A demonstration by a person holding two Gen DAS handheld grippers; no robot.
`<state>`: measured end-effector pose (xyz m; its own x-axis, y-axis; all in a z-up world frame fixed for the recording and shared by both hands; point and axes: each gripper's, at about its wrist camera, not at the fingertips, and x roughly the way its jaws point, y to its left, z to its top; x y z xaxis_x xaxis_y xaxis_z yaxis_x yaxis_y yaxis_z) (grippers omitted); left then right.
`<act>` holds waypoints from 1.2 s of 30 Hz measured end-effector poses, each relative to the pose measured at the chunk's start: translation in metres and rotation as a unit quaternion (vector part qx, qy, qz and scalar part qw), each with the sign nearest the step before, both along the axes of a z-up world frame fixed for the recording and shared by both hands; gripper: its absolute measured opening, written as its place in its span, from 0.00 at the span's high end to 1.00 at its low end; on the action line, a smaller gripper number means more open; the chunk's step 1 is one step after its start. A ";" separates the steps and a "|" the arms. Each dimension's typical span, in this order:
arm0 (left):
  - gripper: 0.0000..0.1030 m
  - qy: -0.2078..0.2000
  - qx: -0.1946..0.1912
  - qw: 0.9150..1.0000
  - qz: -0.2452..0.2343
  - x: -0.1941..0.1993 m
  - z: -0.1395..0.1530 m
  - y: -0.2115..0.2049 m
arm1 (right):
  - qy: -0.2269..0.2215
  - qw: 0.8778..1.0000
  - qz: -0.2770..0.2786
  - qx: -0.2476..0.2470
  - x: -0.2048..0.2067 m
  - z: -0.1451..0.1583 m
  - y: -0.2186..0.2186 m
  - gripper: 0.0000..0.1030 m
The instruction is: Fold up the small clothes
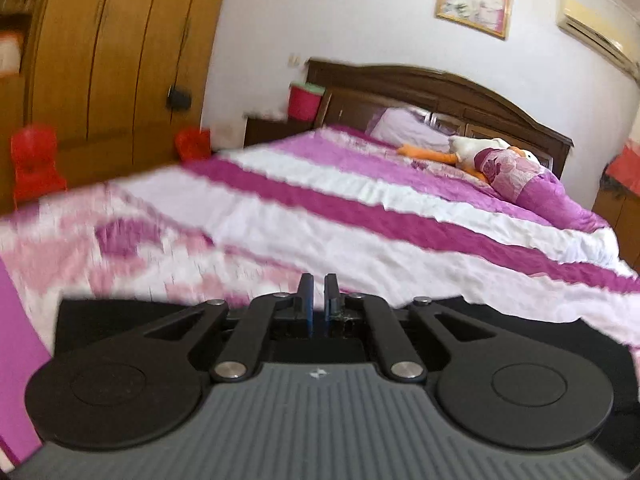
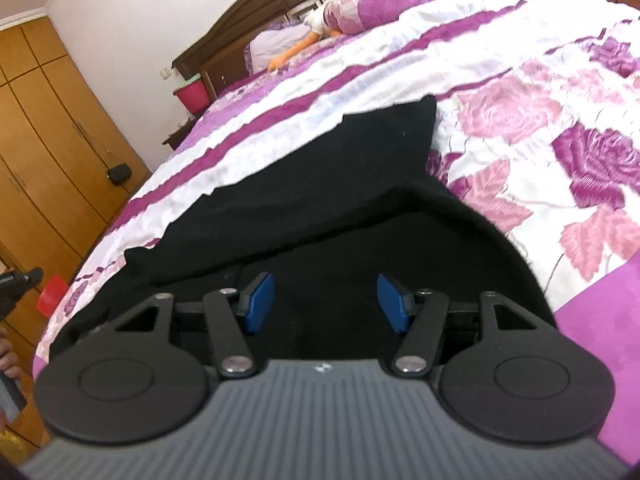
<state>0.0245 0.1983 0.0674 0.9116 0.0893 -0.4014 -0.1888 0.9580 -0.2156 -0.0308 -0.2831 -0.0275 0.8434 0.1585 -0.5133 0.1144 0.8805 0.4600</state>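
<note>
A black garment lies on the pink and purple floral bedspread, with a fold across its near part. My right gripper is open, its blue pads apart just above the near part of the garment. In the left wrist view the black garment shows only as a dark strip behind the gripper body. My left gripper has its blue pads nearly together with a thin gap; nothing shows between them. The view is motion-blurred.
The bed has a dark wooden headboard, a pillow and a stuffed duck toy at the far end. A wooden wardrobe stands to the left, with red plastic stools and a red bin.
</note>
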 end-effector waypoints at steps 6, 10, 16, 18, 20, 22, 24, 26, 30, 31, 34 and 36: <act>0.27 0.044 -0.112 0.992 0.046 -0.010 -0.040 0.017 | -0.015 1.000 -0.010 -0.008 -0.008 0.008 0.001 0.40; 0.17 0.051 -0.157 0.981 0.101 -0.013 -0.064 0.029 | -0.018 1.000 -0.006 -0.010 -0.012 0.009 0.003 0.40; 0.17 0.056 -0.265 0.947 0.173 0.002 -0.101 0.069 | -0.012 1.000 -0.006 -0.014 -0.012 0.006 0.005 0.40; 0.17 0.039 -0.285 0.939 0.186 0.008 -0.106 0.078 | -0.008 1.000 -0.008 -0.015 -0.012 0.004 0.006 0.40; 0.17 0.026 -0.275 0.941 0.197 0.016 -0.106 0.083 | -0.004 1.000 -0.010 -0.016 -0.010 0.002 0.006 0.40; 0.18 0.019 -0.274 0.938 0.211 0.024 -0.106 0.089 | 0.000 1.000 -0.013 -0.019 -0.009 0.001 0.006 0.40; 0.21 0.022 -0.275 0.935 0.221 0.033 -0.106 0.096 | 0.004 1.000 -0.016 -0.020 -0.009 0.000 0.005 0.40; 0.48 0.032 -0.273 0.936 0.222 0.038 -0.104 0.103 | 0.006 1.000 -0.019 -0.019 -0.011 -0.001 0.004 0.40; 0.93 0.038 -0.273 0.941 0.195 0.041 -0.098 0.118 | 0.001 1.000 -0.024 -0.017 -0.014 -0.001 0.001 0.40; 0.93 0.027 -0.262 0.947 0.183 0.038 -0.092 0.118 | 0.001 1.000 -0.024 -0.016 -0.015 0.000 0.000 0.40; 0.93 0.004 -0.218 0.965 0.148 0.032 -0.070 0.106 | 0.000 1.000 -0.024 -0.009 -0.015 -0.001 -0.001 0.40; 0.93 -0.005 -0.207 0.970 0.124 0.031 -0.055 0.096 | 0.000 1.000 -0.021 -0.010 -0.015 -0.002 0.000 0.40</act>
